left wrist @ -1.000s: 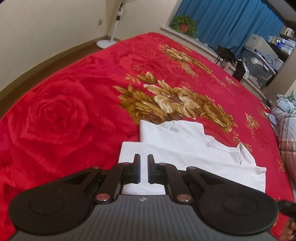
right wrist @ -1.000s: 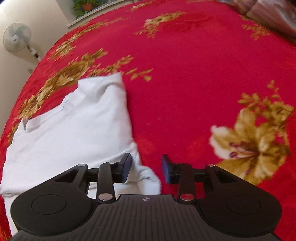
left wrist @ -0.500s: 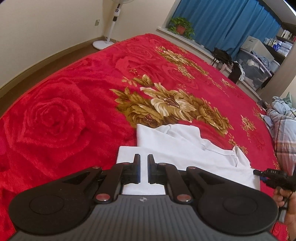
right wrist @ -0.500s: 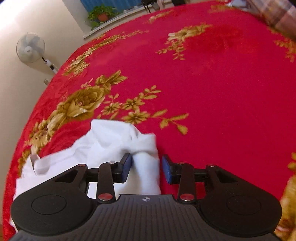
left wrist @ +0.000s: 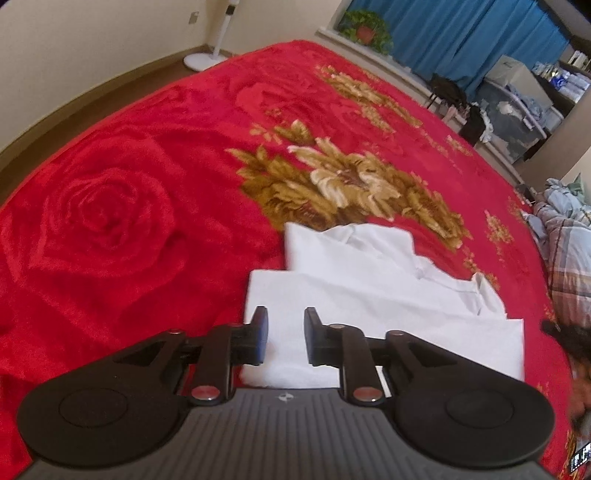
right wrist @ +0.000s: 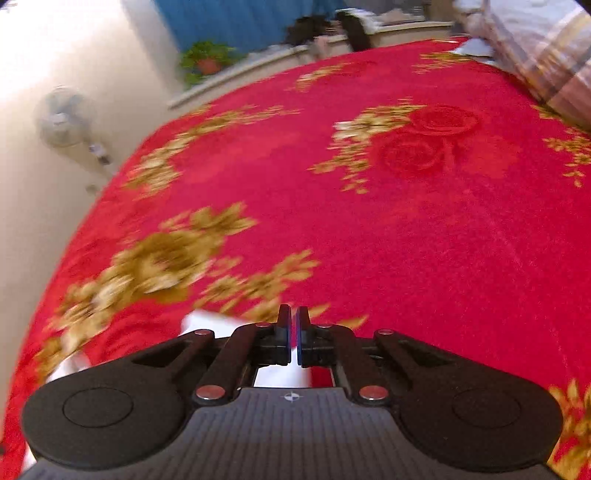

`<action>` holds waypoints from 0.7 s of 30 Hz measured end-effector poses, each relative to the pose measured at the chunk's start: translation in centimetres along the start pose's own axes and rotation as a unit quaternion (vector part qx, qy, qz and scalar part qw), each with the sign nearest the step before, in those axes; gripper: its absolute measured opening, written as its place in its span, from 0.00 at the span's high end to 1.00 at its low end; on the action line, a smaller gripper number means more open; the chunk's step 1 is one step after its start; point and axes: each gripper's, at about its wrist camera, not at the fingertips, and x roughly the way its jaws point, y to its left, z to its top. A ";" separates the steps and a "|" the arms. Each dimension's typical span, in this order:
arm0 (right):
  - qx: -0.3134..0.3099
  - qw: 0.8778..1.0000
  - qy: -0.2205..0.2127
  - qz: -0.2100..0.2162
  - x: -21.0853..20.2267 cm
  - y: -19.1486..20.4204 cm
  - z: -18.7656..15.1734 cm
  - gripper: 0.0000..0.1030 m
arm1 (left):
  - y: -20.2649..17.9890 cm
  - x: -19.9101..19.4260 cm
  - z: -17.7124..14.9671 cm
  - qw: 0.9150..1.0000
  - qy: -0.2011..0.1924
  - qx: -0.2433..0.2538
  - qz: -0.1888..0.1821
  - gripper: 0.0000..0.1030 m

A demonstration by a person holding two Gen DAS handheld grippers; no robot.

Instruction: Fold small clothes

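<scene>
A small white garment [left wrist: 369,295] lies partly folded on the red floral blanket [left wrist: 110,221], its folded layers stacked toward my left gripper. My left gripper [left wrist: 282,336] is open just above the garment's near left corner, holding nothing. In the right wrist view my right gripper [right wrist: 291,339] is shut on an edge of the white garment [right wrist: 207,326], which shows blurred below and left of the fingers. The right hand and gripper show faintly at the right edge of the left wrist view [left wrist: 569,343].
The red blanket [right wrist: 369,221] covers the whole bed. A plaid quilt [left wrist: 569,251] lies at the right edge of the bed. A standing fan [right wrist: 62,118], a potted plant [left wrist: 364,27], blue curtains and storage boxes [left wrist: 517,96] stand beyond the bed.
My left gripper has opened and let go of the garment's corner. My right gripper has closed on the garment's edge and is moving fast, its view now blurred.
</scene>
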 end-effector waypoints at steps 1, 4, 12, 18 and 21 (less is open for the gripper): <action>-0.010 1.000 0.007 0.012 -1.1 0.5 -1.1 0.93 | 0.2 0.0 0.0 1.000 0.003 -0.002 0.000 0.77; -0.023 0.999 0.037 0.033 -3.6 1.4 -4.9 0.75 | 0.9 0.1 -0.2 1.000 0.012 -0.009 -0.003 0.71; 0.092 0.989 0.115 0.013 -4.5 0.8 -11.7 0.68 | 2.3 0.8 -1.2 0.999 0.038 -0.036 -0.004 0.70; 0.198 0.976 0.085 0.005 -3.8 -2.2 -12.6 0.68 | 3.0 2.0 -1.8 0.996 0.054 -0.067 -0.012 0.70; 0.234 0.969 0.074 0.021 -3.9 -3.2 -12.6 0.79 | 3.1 2.8 -2.0 0.996 0.058 -0.073 -0.011 0.71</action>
